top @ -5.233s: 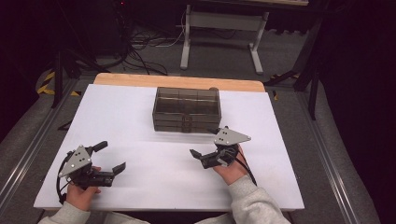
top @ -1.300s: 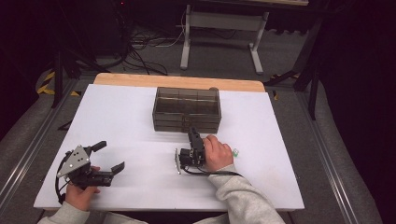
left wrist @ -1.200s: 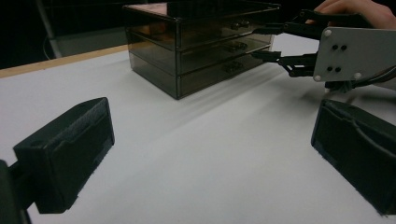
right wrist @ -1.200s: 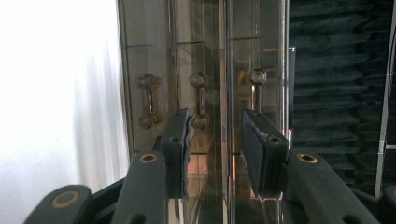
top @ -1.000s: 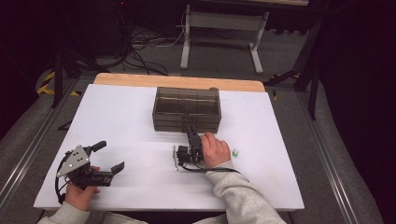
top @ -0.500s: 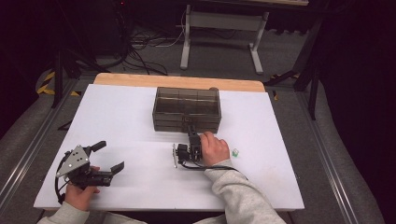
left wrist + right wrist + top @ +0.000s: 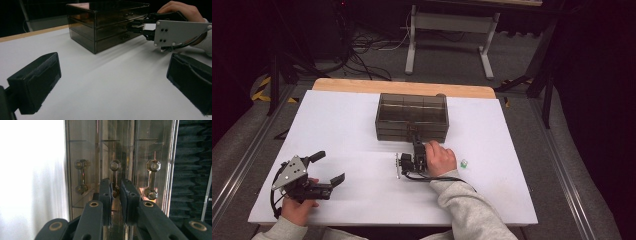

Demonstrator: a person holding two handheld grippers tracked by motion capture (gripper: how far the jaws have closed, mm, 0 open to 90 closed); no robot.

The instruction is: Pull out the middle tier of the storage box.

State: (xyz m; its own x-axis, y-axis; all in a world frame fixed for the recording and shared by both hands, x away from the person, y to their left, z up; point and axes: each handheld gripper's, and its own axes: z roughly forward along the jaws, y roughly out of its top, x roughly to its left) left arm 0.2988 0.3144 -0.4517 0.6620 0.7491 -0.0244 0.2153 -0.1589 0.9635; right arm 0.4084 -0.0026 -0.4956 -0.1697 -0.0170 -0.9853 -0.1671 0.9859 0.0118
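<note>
A: Where is the drawer chest?

B: The smoky clear drawer chest (image 7: pixel 412 116) stands toward the far middle of the white worktop (image 7: pixel 337 125). It has three drawers stacked, each with a small clear handle on its front.

A: And the right gripper?

B: The right gripper (image 7: pixel 413 136) is turned on its side and reaches straight at the chest's front. In the right gripper view, its fingers (image 7: pixel 105 195) stand nearly together on either side of the middle handle (image 7: pixel 115 178), whose lower knob sits in the narrow gap between them. Whether the pads actually press it, I cannot tell.

A: The left one?

B: The left gripper (image 7: pixel 330 169) rests near the front left corner of the worktop, well apart from the chest. Its fingers (image 7: pixel 37 80) are spread wide with only bare worktop between them.

A: Anything else on the worktop?

B: A small green and white object (image 7: pixel 463 163) lies just right of the right hand (image 7: pixel 439 157).
</note>
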